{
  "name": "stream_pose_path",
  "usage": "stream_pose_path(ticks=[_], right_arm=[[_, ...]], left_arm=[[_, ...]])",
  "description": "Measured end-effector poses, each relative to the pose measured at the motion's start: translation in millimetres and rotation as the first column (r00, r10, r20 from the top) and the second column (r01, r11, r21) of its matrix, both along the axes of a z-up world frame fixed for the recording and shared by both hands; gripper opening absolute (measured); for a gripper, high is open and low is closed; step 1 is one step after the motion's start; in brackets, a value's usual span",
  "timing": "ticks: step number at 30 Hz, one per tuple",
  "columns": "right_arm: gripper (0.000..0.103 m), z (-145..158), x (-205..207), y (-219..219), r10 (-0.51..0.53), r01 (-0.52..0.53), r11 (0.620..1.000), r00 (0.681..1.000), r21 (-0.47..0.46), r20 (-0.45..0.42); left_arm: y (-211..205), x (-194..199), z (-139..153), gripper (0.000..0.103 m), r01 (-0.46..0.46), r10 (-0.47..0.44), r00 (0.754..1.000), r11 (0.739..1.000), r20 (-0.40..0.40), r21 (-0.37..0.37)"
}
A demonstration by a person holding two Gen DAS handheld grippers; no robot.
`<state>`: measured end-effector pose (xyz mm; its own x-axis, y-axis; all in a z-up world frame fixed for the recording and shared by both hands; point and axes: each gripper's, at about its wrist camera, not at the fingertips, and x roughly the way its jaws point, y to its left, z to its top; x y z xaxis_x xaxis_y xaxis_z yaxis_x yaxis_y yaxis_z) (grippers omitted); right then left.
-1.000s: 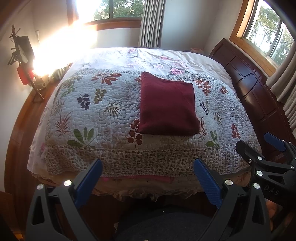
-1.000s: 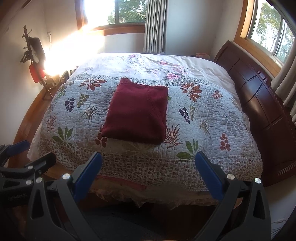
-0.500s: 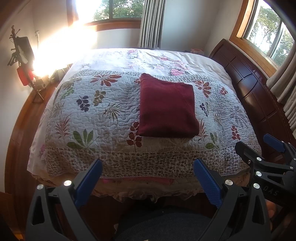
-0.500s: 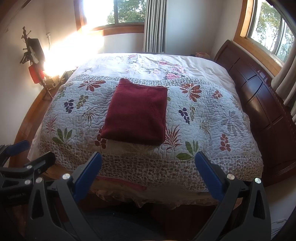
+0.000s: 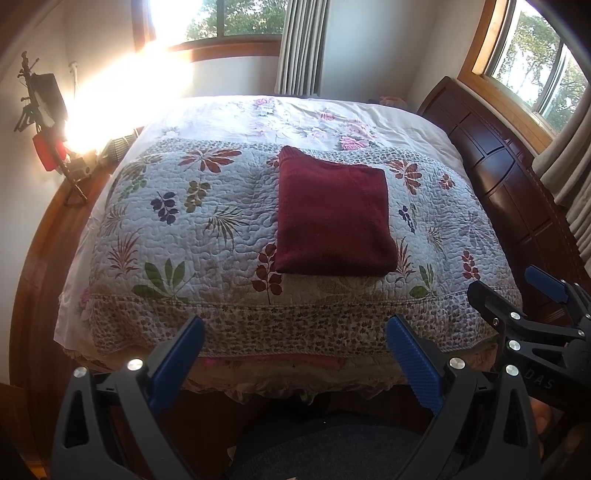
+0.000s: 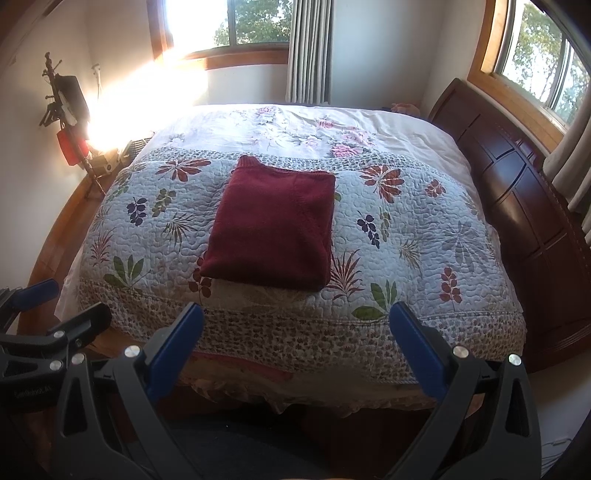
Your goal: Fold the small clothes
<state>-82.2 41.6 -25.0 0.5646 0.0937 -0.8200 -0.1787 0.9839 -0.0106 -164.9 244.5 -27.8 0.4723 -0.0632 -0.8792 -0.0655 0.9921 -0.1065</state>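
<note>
A dark red knitted garment (image 5: 334,218), folded into a neat rectangle, is lying flat on a pale quilted bedspread printed with red, green and navy leaves (image 5: 207,236). It is sitting near the middle of the quilt, closer to the foot edge than to the far side, where a white floral sheet (image 5: 295,116) is showing beyond the quilt's border. One corner of the garment at the far left is bulging up slightly (image 6: 246,162); the other edges are lying straight.

The left tool (image 5: 293,356) is hanging off the foot of the bed, its 2 blue-padded fingers (image 5: 413,363) standing wide apart with nothing between them, well apart from the garment. The right tool (image 6: 295,345) is hanging beside it, likewise spread wide and gripping nothing; it is also showing at the right edge of the left wrist view (image 5: 517,302).

A dark wooden headboard (image 6: 524,206) is running along the right side of the bed. Sunlight is glaring through the window (image 5: 221,18) onto the left wall, where a black stand with a red item (image 5: 46,122) is standing near the bed's far left corner.
</note>
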Motion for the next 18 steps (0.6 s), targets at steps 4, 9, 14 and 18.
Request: stream_pose_path(ticks=[4, 9, 14, 18], right_arm=[[0.1, -2.2, 2.1, -1.1, -0.001, 0.001, 1.0, 1.0, 0.0, -0.004], [0.1, -2.8, 3.0, -0.9, -0.001, 0.001, 1.0, 1.0, 0.0, -0.004], [0.1, -3.5, 3.1, -0.6, 0.001, -0.001, 1.0, 1.0, 0.0, -0.006], [0.1, -4.4, 3.1, 0.7, 0.003, -0.003, 1.0, 1.0, -0.001, -0.005]], left_arm=[[-1.5, 3.4, -0.8, 0.099, 0.005, -0.005, 1.0, 1.0, -0.004, -0.001], [-0.8, 5.1, -1.5, 0.099, 0.006, -0.006, 1.0, 1.0, -0.004, -0.001], [-0.1, 6.4, -1.6, 0.099, 0.006, -0.006, 1.0, 1.0, -0.004, 0.0], [0.4, 7.4, -1.9, 0.099, 0.003, -0.003, 1.0, 1.0, -0.003, -0.001]])
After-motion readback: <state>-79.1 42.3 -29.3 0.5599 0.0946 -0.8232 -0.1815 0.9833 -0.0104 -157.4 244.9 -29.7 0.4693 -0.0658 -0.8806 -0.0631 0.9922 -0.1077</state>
